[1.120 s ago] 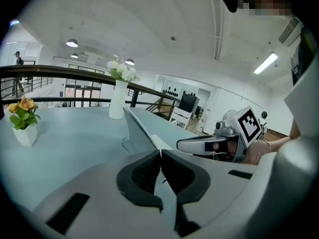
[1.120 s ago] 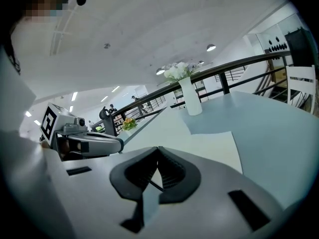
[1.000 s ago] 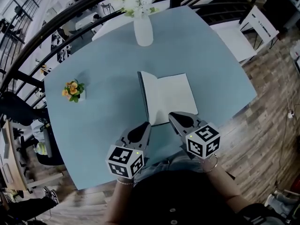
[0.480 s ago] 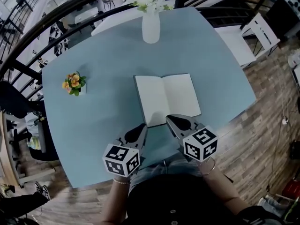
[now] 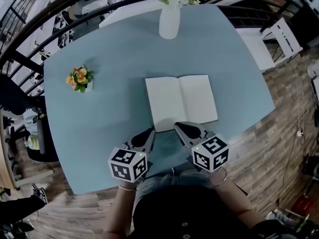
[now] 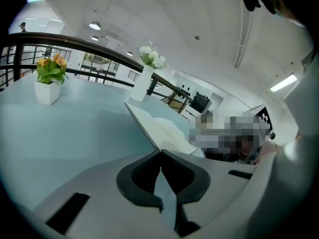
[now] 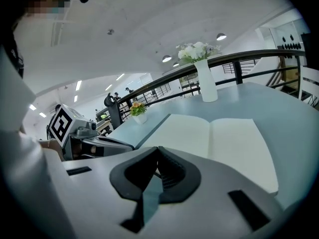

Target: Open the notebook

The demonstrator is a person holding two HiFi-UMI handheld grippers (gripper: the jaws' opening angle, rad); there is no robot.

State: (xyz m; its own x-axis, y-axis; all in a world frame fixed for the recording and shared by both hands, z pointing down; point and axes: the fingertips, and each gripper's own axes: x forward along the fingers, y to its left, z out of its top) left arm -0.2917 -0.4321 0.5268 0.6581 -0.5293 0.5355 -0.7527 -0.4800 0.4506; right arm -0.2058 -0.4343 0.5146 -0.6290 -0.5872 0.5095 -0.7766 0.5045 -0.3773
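Well to the left of the notebook (image 5: 181,101), a small pot of orange flowers (image 5: 79,78) stands on the blue tabletop (image 5: 109,118), where it stood a second ago. The left tongs (image 5: 149,132) sit just off the notebook's near left corner, their tips pressed together with nothing between them, as the left gripper view (image 6: 160,153) shows; they have sunk a little towards the tabletop. The notebook lies near the middle of the tabletop, spread flat with two blank white pages facing up. A second ago its left leaf was tilted up and looked narrower, with the dark cover edge showing; now both pages look about equally wide. The right tongs (image 5: 178,127) rest at the notebook's near edge, below the spine, also closed and empty in the right gripper view (image 7: 158,151). Beyond the notebook's far edge stands a white vase (image 5: 169,20) of pale flowers, and to the far right of the notebook a white chair (image 5: 264,44) stands off the tabletop.
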